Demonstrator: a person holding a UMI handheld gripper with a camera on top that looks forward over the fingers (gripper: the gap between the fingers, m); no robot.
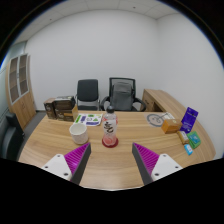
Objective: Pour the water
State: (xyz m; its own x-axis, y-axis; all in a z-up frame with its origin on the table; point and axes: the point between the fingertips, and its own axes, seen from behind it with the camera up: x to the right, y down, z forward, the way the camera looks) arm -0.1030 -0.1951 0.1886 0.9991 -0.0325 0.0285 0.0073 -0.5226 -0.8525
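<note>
A clear bottle with a pink lower part stands upright on a red coaster on the wooden table, just ahead of my fingers. A white cup stands to its left. My gripper is open and empty, with the purple pads spread wide over bare table, short of both objects.
A brown box sits at the back left, a leaflet in the middle back. An orange box, a purple box and a teal packet lie to the right. Two chairs stand behind the table.
</note>
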